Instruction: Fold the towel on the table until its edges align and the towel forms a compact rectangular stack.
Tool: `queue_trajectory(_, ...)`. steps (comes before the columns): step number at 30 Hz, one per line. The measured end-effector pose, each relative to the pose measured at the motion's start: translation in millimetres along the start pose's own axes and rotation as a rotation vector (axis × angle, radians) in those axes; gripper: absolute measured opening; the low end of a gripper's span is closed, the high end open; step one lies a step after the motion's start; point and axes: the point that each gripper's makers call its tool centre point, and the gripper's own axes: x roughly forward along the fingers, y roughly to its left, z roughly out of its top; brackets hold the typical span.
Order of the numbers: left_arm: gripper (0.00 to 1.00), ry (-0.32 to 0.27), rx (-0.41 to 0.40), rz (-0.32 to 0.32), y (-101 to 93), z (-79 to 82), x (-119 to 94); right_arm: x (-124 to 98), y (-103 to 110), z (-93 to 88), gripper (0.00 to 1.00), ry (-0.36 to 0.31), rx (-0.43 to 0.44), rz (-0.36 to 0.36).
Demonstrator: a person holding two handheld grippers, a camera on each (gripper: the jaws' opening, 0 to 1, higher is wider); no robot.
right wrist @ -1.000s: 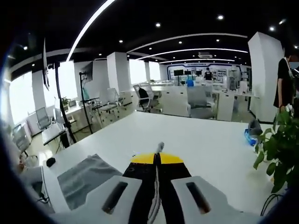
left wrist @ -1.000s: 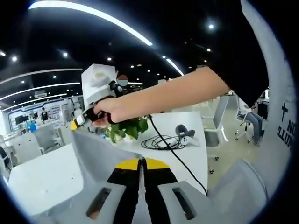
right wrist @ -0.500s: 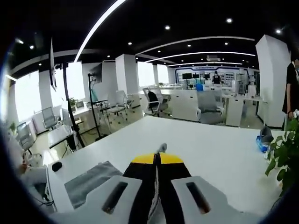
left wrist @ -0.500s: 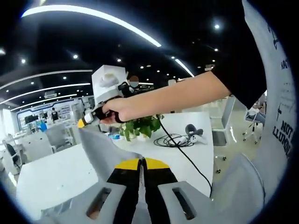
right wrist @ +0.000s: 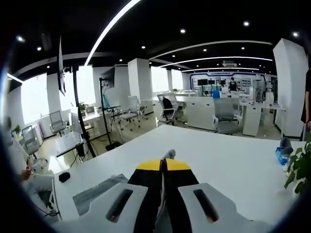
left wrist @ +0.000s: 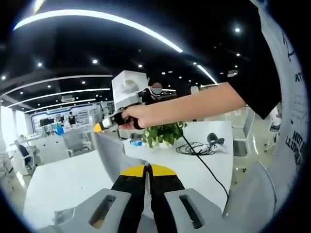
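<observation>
The grey towel (left wrist: pixel 114 151) hangs stretched in the air between both grippers. My left gripper (left wrist: pixel 147 168) is shut on one part of it at the bottom of the left gripper view. From there the cloth runs up to my right gripper (left wrist: pixel 103 126), held by a person's hand. In the right gripper view my right gripper (right wrist: pixel 163 163) is shut, with a small tip of towel (right wrist: pixel 168 154) poking out past the jaws. More of the cloth (right wrist: pixel 97 192) droops at lower left over the white table (right wrist: pixel 233 165).
A potted plant (left wrist: pixel 164 134), a coiled black cable (left wrist: pixel 194 148) and a grey controller (left wrist: pixel 216 141) sit at the table's far end (left wrist: pixel 63 179). A blue object (right wrist: pixel 283 154) lies near plant leaves (right wrist: pixel 300 169). Office desks and chairs stand beyond.
Both views have drifted a little with the hands. In the right gripper view less of the hanging towel shows at lower left. Both grippers stay clamped on the cloth.
</observation>
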Motion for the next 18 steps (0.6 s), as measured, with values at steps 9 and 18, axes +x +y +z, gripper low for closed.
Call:
queue_trajectory(9, 0.02, 0.003, -0.017, 0.061, 16.7, -6.2, -17.0, 16.3, 20.5, -0.5, 0.0, 0.005, -0.002, 0.032)
queue_trajectory(18, 0.02, 0.018, -0.064, 0.159, 38.1, -21.5, -36.2, 35.8, 40.0, -2.4, 0.0, 0.009, -0.006, 0.06)
